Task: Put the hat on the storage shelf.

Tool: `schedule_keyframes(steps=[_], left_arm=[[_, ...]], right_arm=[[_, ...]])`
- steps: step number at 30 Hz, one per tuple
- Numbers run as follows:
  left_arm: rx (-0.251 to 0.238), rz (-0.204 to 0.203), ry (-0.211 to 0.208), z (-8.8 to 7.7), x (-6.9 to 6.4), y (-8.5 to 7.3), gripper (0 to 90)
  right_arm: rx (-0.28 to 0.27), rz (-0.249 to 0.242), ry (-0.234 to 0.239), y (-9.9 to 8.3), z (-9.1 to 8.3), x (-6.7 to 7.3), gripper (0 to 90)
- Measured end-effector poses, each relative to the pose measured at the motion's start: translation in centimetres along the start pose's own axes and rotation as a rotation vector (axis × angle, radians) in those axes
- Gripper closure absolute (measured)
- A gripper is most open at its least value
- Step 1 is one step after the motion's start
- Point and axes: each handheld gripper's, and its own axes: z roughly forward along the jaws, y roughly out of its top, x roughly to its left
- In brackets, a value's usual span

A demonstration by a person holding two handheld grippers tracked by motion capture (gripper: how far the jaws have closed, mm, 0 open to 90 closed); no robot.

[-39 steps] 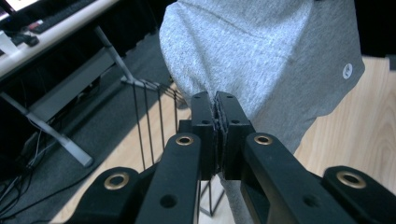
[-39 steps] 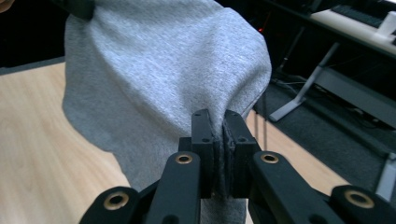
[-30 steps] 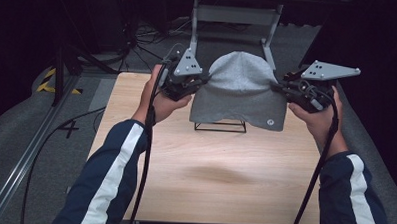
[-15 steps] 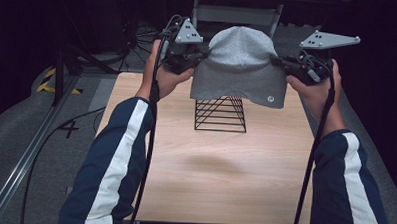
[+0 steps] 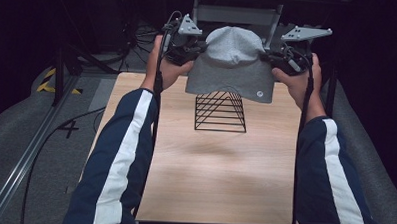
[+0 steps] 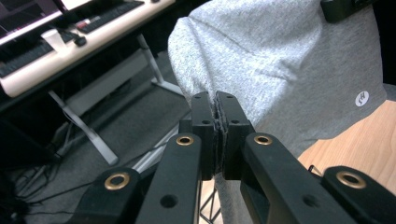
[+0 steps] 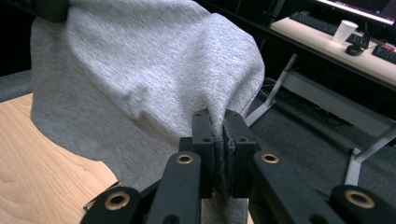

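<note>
A: High view; your left gripper (image 5: 186, 44) and right gripper (image 5: 283, 61) each pinch one side of the soft grey knitted beanie (image 5: 231, 63), hanging in the air above the black wire pyramid stand (image 5: 220, 111) on the pale wooden table (image 5: 204, 177).

B: Keep both hands level and the hem stretched wide, so it would clear the stand's tip; count one beanie, one stand, two grippers.

A: Left gripper view; jaws clenched on the beanie's edge (image 6: 280, 70).

B: Right gripper view; likewise clamped on grey fabric (image 7: 140, 70); hold that tension evenly.
</note>
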Motion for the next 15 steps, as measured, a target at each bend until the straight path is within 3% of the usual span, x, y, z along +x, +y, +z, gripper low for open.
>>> schedule_keyframes(steps=[5,15], left_arm=[[0.013,-0.009,-0.009,1.1,0.2,-0.4,87.3],[0.002,-0.012,0.002,1.6,0.4,-0.1,87.3]], right_arm=[[-0.001,0.004,0.013,-0.3,0.8,-0.3,85.1],[-0.015,0.012,-0.001,-0.2,1.1,-1.0,85.0]])
